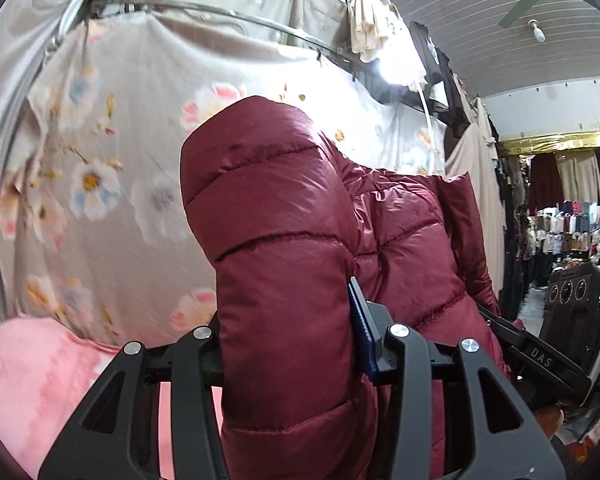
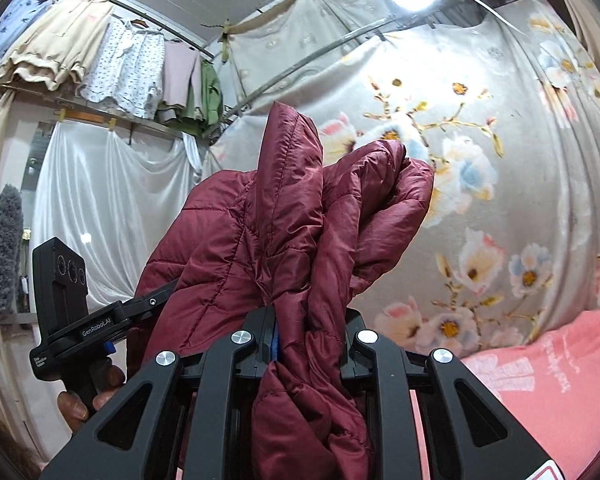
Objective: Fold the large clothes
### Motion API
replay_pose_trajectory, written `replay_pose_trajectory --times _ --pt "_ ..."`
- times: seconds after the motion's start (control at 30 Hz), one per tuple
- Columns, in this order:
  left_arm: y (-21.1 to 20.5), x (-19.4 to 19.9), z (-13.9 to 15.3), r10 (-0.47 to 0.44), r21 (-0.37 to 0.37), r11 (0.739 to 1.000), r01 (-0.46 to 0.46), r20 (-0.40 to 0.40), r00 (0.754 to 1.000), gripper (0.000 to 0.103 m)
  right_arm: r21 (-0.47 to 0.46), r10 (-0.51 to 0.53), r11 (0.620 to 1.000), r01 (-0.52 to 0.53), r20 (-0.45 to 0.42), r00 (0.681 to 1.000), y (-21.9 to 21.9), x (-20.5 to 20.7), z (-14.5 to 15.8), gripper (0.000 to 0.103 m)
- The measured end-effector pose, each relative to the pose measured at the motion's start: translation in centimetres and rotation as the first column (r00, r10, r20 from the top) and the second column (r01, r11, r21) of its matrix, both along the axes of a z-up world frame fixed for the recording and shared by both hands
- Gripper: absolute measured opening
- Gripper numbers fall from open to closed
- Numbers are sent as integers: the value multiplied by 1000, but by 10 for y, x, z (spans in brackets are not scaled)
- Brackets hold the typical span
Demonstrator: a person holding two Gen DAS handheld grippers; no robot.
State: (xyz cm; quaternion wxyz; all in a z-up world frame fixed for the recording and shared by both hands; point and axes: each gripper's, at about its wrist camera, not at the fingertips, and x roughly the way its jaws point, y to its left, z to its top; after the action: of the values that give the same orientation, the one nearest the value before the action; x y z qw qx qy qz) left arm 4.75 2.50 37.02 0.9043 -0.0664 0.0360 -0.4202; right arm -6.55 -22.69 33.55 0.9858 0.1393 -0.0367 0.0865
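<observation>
Garment: maroon puffer jacket (image 1: 284,240), held aloft before floral sheet (image 1: 100,152), above pink bedding (image 1: 40,368).
Left hand-held gripper (image 1: 288,344): clamped on thick quilted section.
Right hand-held gripper (image 2: 304,340): pinching bunched fabric.
Progress: no fold visible; folding outstanding.

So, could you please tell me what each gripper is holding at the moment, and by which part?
Both grip the maroon puffer jacket: the left gripper clamps a thick quilted fold, the right gripper a bunched section; which parts cannot be told.

The puffer jacket (image 1: 284,240) hides the left tongs' (image 1: 288,356) pads, and its lower part is cut off below.
</observation>
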Motion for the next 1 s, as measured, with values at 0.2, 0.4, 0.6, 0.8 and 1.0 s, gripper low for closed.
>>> replay_pose_trajectory --times 0.2,0.4,0.6,0.8,1.0 --pt "24 25 -4 50 2 999 -50 20 999 43 -5 26 1000 -26 -2 1000 18 44 -3 18" --pt "31 84 -41 86 21 996 -84 -85 993 44 -8 22 1000 -23 -108 994 25 111 -47 19" --pt "14 148 -102 112 80 992 -97 -205 972 43 51 37 998 -25 -232 972 12 170 -107 19" --pt "-5 197 -164 146 155 983 -103 -299 943 43 86 34 996 -4 -350 936 1 214 -169 19" --pt "-27 232 -232 175 243 966 -83 -383 907 43 118 26 992 33 -467 884 -8 244 -236 19"
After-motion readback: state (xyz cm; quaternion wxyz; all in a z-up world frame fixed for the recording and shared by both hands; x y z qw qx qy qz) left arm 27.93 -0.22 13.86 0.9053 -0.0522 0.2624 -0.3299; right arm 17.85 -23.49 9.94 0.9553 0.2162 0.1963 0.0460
